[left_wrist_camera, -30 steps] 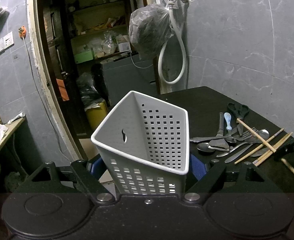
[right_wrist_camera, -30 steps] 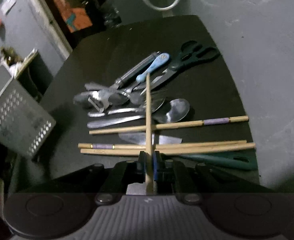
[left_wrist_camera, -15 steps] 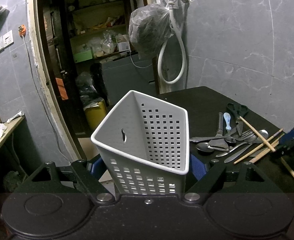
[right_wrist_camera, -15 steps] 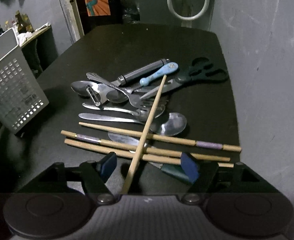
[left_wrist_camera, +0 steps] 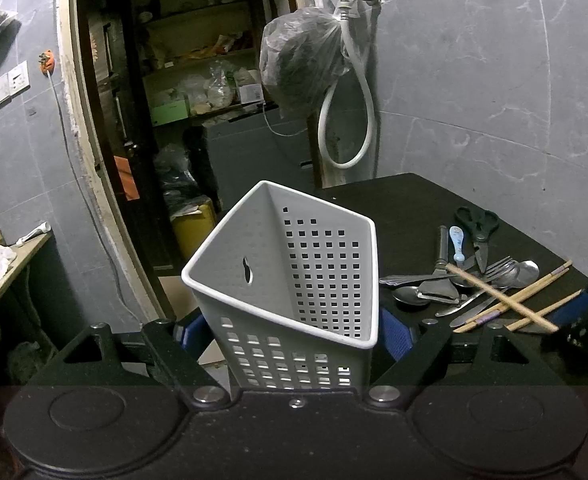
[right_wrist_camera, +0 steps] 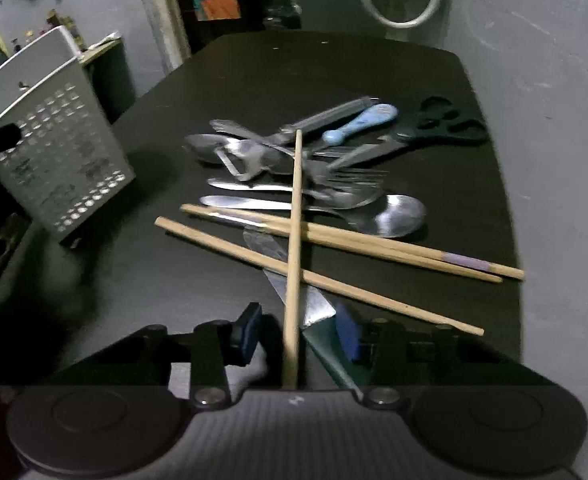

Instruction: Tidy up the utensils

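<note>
Right wrist view: right hand-held gripper, jaws just narrowing but apart, straddles a light, stiff, slippery chopstick atop the cutlery pile; grasp near its thick end. Left hand-held gripper clamps the basket.

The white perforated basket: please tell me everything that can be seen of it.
The white perforated basket looks like plastic: a tall, narrow utensil holder with a rounded rim, square holes in its walls and one keyhole-shaped slot. It is tilted, its open top facing the camera, and empty as far as its inside shows. The left gripper clamps its lower part between blue-padded fingers, beside the black table.
</note>
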Demonstrator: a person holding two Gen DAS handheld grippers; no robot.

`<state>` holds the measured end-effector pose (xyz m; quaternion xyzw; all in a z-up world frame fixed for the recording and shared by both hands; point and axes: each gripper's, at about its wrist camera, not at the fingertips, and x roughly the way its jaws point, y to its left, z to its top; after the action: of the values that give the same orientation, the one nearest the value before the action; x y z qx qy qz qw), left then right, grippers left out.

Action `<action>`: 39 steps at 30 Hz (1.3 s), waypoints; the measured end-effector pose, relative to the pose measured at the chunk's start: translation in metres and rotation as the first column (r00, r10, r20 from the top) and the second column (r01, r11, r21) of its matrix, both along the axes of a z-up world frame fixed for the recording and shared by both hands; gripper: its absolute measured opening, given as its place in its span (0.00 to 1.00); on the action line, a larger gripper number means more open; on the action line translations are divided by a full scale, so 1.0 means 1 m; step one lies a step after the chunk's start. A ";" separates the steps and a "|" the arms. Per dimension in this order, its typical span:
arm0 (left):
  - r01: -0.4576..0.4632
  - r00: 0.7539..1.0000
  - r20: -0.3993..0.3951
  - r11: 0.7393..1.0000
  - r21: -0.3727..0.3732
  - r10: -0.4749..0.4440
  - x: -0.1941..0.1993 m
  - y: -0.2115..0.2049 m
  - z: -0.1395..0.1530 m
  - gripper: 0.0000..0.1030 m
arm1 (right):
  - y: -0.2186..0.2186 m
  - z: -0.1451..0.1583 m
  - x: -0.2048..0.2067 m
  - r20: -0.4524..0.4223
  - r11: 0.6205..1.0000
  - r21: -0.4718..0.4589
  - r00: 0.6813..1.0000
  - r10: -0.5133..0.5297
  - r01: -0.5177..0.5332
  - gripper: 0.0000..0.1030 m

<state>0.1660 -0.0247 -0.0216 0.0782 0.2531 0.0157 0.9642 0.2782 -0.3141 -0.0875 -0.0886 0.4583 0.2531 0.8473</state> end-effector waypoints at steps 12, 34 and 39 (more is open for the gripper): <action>-0.014 1.000 -0.010 1.000 0.004 0.014 0.000 -0.001 -0.001 0.82 | -0.011 0.009 0.010 0.009 0.999 0.022 1.000 0.027 -0.027 0.81; -0.027 1.000 -0.006 1.000 0.004 0.027 0.000 -0.002 -0.003 0.82 | -0.008 0.009 0.010 -0.003 0.999 -0.036 0.999 0.037 -0.037 0.12; -0.035 0.999 0.002 0.999 0.007 0.035 0.000 -0.004 -0.004 0.82 | 0.000 0.022 0.002 -0.019 0.999 0.026 0.999 0.038 -0.038 0.08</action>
<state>0.1663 -0.0291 -0.0257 0.0772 0.2535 0.0334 0.9637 0.2805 -0.3140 -0.0654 -0.0841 0.4618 0.2758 0.8388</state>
